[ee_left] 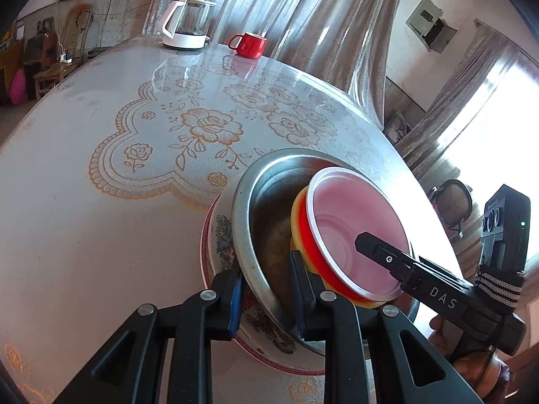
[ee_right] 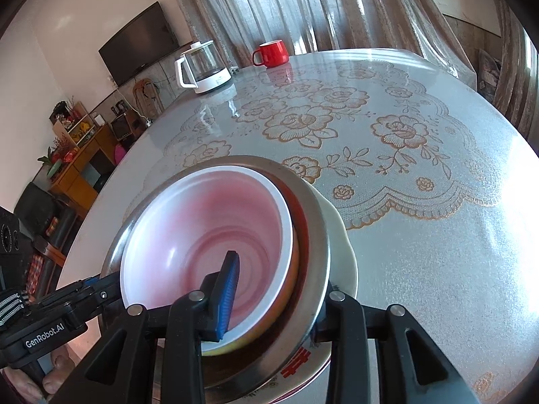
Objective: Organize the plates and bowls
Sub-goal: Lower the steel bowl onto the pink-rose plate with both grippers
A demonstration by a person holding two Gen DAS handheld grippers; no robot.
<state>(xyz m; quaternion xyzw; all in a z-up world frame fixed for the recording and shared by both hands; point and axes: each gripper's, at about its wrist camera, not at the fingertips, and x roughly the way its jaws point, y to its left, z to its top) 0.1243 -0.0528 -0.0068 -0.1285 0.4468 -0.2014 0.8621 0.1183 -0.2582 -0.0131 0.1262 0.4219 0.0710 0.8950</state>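
Observation:
A stack stands near the table's front edge. A flower-patterned plate [ee_left: 219, 235] [ee_right: 343, 245] is at the bottom and a steel bowl [ee_left: 262, 208] [ee_right: 316, 235] sits on it. Inside the steel bowl lies a yellow bowl [ee_left: 296, 215] [ee_right: 222, 350], with a red bowl with a white inside [ee_left: 347, 222] [ee_right: 202, 229] nested in it. My left gripper [ee_left: 266, 294] is shut on the steel bowl's near rim, one pad inside and one outside by the plate's edge. My right gripper [ee_right: 279, 279] straddles the nested rims from the other side. One pad lies against the red bowl's inner wall and the other finger sits outside the steel rim, its tip hidden.
The table [ee_left: 101, 219] [ee_right: 438, 252] has a glossy floral cover. A white-and-glass kettle [ee_left: 185, 23] [ee_right: 202, 67] and a red mug [ee_left: 249, 44] [ee_right: 271, 53] stand at its far edge before curtains. A person's hand [ee_left: 471, 363] holds the right gripper.

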